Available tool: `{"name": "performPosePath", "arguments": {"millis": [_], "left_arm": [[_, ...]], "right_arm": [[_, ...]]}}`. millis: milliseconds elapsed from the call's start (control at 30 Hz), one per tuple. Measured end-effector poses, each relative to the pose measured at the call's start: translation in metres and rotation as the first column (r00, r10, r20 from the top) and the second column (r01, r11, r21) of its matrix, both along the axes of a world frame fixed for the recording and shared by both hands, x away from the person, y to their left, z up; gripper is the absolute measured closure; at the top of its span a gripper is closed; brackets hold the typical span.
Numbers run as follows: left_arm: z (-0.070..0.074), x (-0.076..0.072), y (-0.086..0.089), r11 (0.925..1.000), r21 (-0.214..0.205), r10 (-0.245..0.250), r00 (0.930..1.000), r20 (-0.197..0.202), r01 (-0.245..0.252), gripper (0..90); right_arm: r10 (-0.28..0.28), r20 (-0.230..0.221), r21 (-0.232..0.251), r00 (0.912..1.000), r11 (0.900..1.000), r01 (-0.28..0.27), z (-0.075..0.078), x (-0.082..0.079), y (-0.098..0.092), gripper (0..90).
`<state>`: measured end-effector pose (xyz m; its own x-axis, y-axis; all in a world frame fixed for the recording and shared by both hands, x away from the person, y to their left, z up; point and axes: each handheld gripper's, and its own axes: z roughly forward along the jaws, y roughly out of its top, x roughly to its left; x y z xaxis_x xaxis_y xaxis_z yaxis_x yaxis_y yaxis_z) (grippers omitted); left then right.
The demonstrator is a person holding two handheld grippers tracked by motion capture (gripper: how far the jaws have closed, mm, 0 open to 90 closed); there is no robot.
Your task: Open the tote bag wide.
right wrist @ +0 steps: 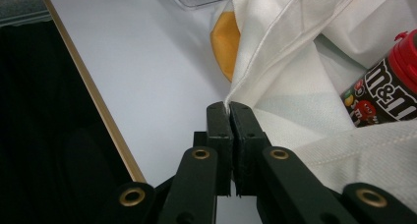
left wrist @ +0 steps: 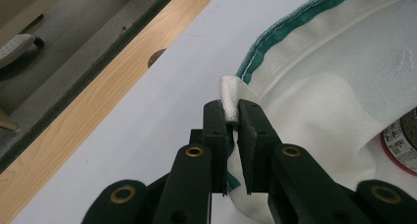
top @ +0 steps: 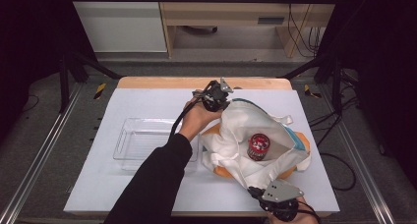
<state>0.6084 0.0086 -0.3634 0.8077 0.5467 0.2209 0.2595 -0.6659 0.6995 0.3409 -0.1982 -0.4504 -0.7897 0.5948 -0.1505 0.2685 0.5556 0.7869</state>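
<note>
At the left of the high view I see the clear, shallow plastic tray (top: 142, 140) lying empty on the white table sheet (top: 147, 101), with my dark sleeve (top: 152, 184) crossing its near right corner; if I let that forearm drop or swing, I judge it could shove the tray across the sheet. Just right of centre, near the top of the sheet, my left gripper (top: 215, 97) is clamped on the far rim of the white cloth tote bag with green edging and orange patches (top: 231, 135); in the left gripper view its jaws pinch a thick white fold of the bag's edge (left wrist: 229, 98), and only a narrow bite of it sits between them, so a harder pull outward could, I think, strip the cloth free and let the mouth collapse. In the middle of the open bag sits the red-capped dark M&M's candy tub (top: 258, 146), resting on the inner cloth; if either side slackens, the fabric may fold over it. At the lower right, my right gripper (top: 255, 192) is closed tight on the near rim, holding a thin corner of cloth (right wrist: 229, 100) right at the jaw tips, which looks the weaker hold to me and the likelier one to slip.
</note>
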Motion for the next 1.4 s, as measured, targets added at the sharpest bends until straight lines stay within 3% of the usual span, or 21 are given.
{"name": "performPosePath", "arguments": {"millis": [200, 267, 300, 333, 367, 400, 467, 567, 700, 800, 900, 933, 967, 1000, 1033, 1100, 1133, 1233, 1300, 1400], "left_arm": [[0.005, -0.006, -0.002, 1.0000, -0.004, -0.006, 0.9995, 0.031, 0.006, 79.9], [0.007, -0.009, -0.002, 0.9999, -0.013, -0.006, 0.9990, 0.044, 0.007, 74.6], [0.010, -0.014, -0.001, 0.9995, -0.031, -0.002, 0.9986, 0.053, 0.003, 71.4], [0.010, -0.014, -0.001, 0.9995, -0.031, -0.002, 0.9986, 0.053, 0.003, 68.1], [0.014, -0.021, -0.001, 0.9991, -0.041, -0.006, 0.9971, 0.075, 0.009, 64.0], [0.014, -0.021, -0.001, 0.9991, -0.041, -0.006, 0.9971, 0.075, 0.009, 61.1], [0.020, -0.028, -0.001, 0.9982, -0.057, -0.011, 0.9954, 0.095, 0.017, 57.3], [0.031, -0.042, 0.002, 0.9952, -0.088, -0.030, 0.9914, 0.128, 0.041, 53.6], [0.037, -0.059, 0.005, 0.9942, -0.090, -0.045, 0.9897, 0.136, 0.058, 49.6], [0.039, -0.069, 0.008, 0.9931, -0.091, -0.060, 0.9878, 0.144, 0.074, 47.8], [0.047, -0.090, 0.018, 0.9881, -0.119, -0.078, 0.9844, 0.158, 0.097, 47.6], [0.047, -0.090, 0.018, 0.9881, -0.119, -0.078, 0.9844, 0.158, 0.097, 47.6], [0.050, -0.100, 0.022, 0.9883, -0.116, -0.078, 0.9816, 0.174, 0.099, 47.6], [0.050, -0.100, 0.022, 0.9883, -0.116, -0.078, 0.9816, 0.174, 0.099, 47.5], [0.051, -0.106, 0.024, 0.9879, -0.119, -0.078, 0.9812, 0.177, 0.100, 47.4], [0.053, -0.119, 0.029, 0.9885, -0.115, -0.076, 0.9811, 0.178, 0.098, 47.3], [0.052, -0.124, 0.030, 0.9885, -0.112, -0.081, 0.9809, 0.177, 0.102, 47.1], [0.049, -0.139, 0.035, 0.9903, -0.095, -0.083, 0.9794, 0.184, 0.102, 46.6], [0.043, -0.158, 0.045, 0.9899, -0.090, -0.090, 0.9773, 0.192, 0.109, 46.4], [0.038, -0.168, 0.050, 0.9891, -0.100, -0.089, 0.9798, 0.179, 0.108, 46.0]], "right_arm": [[-0.005, 0.001, 0.006, 1.0000, 1.0000, 0.005, 0.000, 0.001, -0.001, 84.2], [-0.008, 0.001, 0.012, 1.0000, 0.9999, 0.008, 0.000, 0.001, 0.000, 79.6], [-0.018, -0.002, 0.027, 0.9998, 0.9995, 0.018, 0.002, 0.001, 0.000, 71.3], [-0.018, -0.002, 0.027, 0.9998, 0.9995, 0.018, 0.002, 0.001, 0.000, 71.3], [-0.026, 0.006, 0.052, 0.9996, 0.9983, 0.025, 0.004, 0.002, 0.001, 62.8], [-0.026, 0.006, 0.052, 0.9996, 0.9983, 0.025, 0.004, 0.002, 0.001, 62.8], [-0.035, 0.044, 0.086, 0.9984, 0.9958, 0.031, 0.011, 0.001, 0.003, 49.8], [-0.055, 0.059, 0.110, 0.9967, 0.9927, 0.048, 0.018, 0.003, 0.003, 42.8], [-0.085, 0.080, 0.120, 0.9932, 0.9900, 0.075, 0.027, 0.007, 0.000, 37.2], [-0.093, 0.087, 0.117, 0.9918, 0.9897, 0.083, 0.034, 0.009, -0.003, 36.2], [-0.109, 0.113, 0.125, 0.9875, 0.9876, 0.095, 0.054, 0.009, -0.012, 34.6], [-0.109, 0.113, 0.125, 0.9875, 0.9876, 0.095, 0.054, 0.009, -0.012, 34.6], [-0.124, 0.132, 0.107, 0.9834, 0.9881, 0.110, 0.066, 0.009, -0.017, 34.8], [-0.124, 0.132, 0.107, 0.9834, 0.9881, 0.110, 0.066, 0.009, -0.017, 34.8], [-0.136, 0.144, 0.103, 0.9802, 0.9873, 0.122, 0.080, 0.010, -0.021, 34.8], [-0.141, 0.147, 0.102, 0.9792, 0.9867, 0.126, 0.087, 0.011, -0.022, 35.3], [-0.150, 0.168, 0.098, 0.9743, 0.9860, 0.135, 0.098, 0.012, -0.024, 36.1], [-0.157, 0.183, 0.090, 0.9704, 0.9856, 0.143, 0.114, 0.018, -0.027, 38.5], [-0.165, 0.196, 0.065, 0.9665, 0.9857, 0.155, 0.130, 0.025, -0.031, 42.7], [-0.165, 0.199, 0.057, 0.9659, 0.9860, 0.157, 0.138, 0.031, -0.035, 45.1]]}}
